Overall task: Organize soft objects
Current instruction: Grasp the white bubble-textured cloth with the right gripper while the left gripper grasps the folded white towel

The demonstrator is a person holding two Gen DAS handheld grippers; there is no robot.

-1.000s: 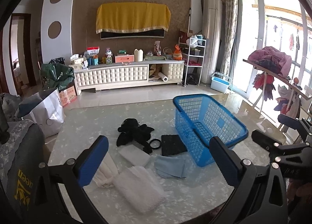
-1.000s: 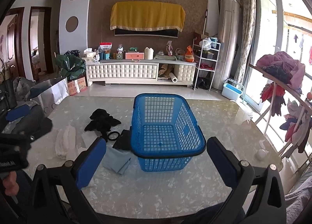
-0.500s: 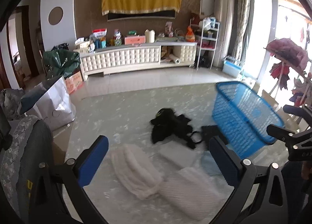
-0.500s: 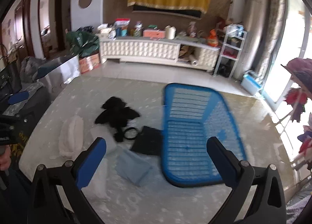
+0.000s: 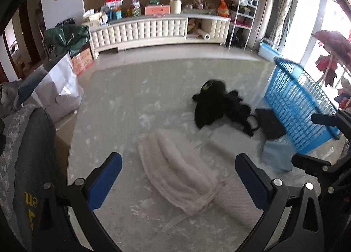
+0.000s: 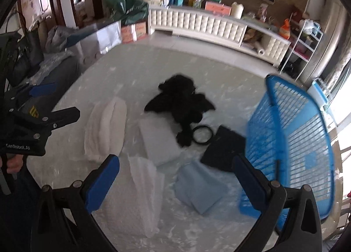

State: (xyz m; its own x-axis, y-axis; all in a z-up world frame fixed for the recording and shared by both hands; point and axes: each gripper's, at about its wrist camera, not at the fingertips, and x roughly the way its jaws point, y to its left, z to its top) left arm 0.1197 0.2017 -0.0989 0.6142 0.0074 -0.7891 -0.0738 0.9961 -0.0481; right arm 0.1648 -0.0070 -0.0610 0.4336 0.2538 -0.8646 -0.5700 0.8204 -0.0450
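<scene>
Soft things lie on a round marble table (image 5: 109,102). A folded white towel (image 5: 175,168) sits right before my open, empty left gripper (image 5: 177,177); it also shows in the right wrist view (image 6: 105,129). A black plush toy (image 5: 212,102) (image 6: 179,102) lies in the middle. A white folded cloth (image 6: 160,140), a white quilted cloth (image 6: 144,190), a light blue cloth (image 6: 199,188) and a black cloth (image 6: 226,148) lie before my open, empty right gripper (image 6: 175,181). A blue plastic basket (image 6: 294,142) (image 5: 298,107) stands at the right.
A black ring (image 6: 203,134) lies beside the plush toy. A grey chair back (image 5: 28,159) stands at the table's left edge. A white bag (image 5: 59,91), a TV cabinet (image 5: 158,30) and a clothes rack (image 5: 333,50) stand beyond the table.
Both grippers have tilted down and moved left towards the cloths. The towel now lies between the left fingers' line of sight; the basket has slid to the right in both views.
</scene>
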